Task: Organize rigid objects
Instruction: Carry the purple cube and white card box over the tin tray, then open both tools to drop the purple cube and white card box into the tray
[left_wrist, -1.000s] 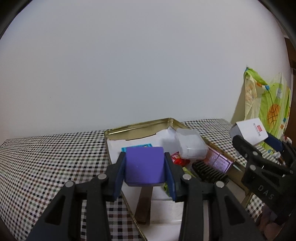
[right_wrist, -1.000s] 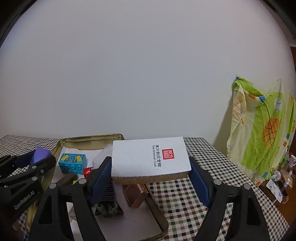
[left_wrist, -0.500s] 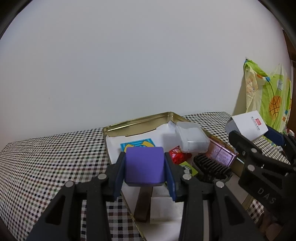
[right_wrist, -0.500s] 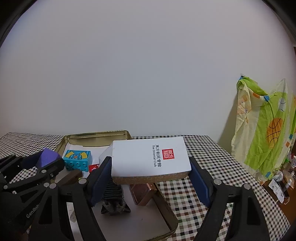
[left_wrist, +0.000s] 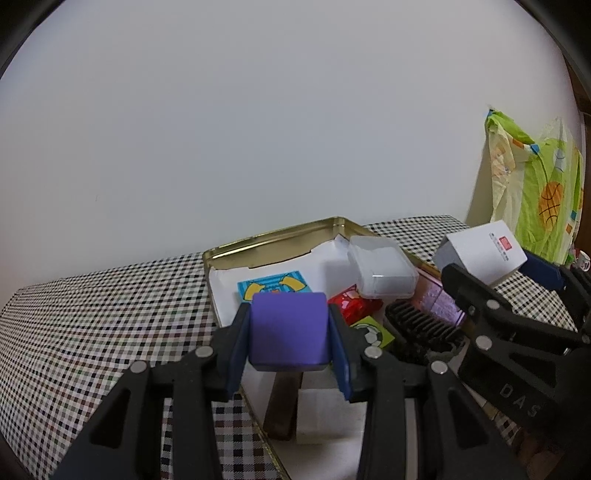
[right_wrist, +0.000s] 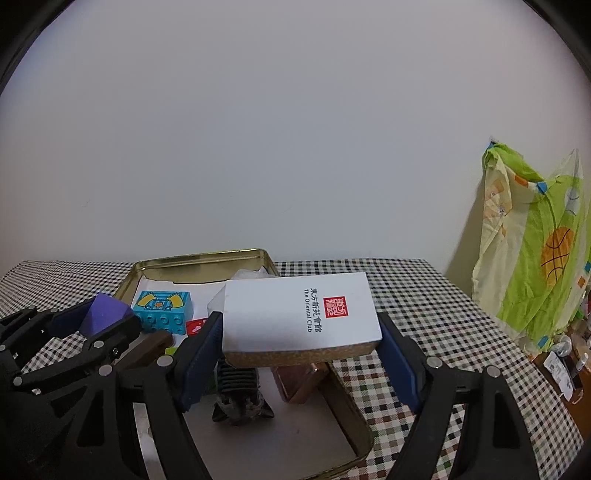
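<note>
Above the near end of the gold tin tray (left_wrist: 273, 236), the left gripper (left_wrist: 290, 339) is clamped on a purple block (left_wrist: 288, 332), its blue pads pressed flat against the block's two sides so that it hangs clear of everything below. Just to its right, the right gripper (right_wrist: 301, 347) holds a white box with a red seal and a cork-coloured underside (right_wrist: 299, 314), squeezed end to end between widely spread pads and raised over the tray's right half. Neither piece has been set down yet. Under them the tray, lined with white paper, already carries several items: a blue toy brick with yellow markings (right_wrist: 164, 308), a translucent plastic case (left_wrist: 380, 271), a small red packet (left_wrist: 354, 306), a green card with a football print (left_wrist: 371, 334), a black ribbed comb-like piece (left_wrist: 421, 325), a pinkish-copper tin (left_wrist: 439, 302) and a dark brown flat stick (left_wrist: 282, 402). By this look the sorting is well along, with two pieces left to place. Bare paper shows at the tray's near end in both views, which seems the likeliest room for them. Around the tray lies the checked tablecloth (left_wrist: 110, 317), and a green patterned cloth (right_wrist: 543, 251) hangs by the wall at right.
</note>
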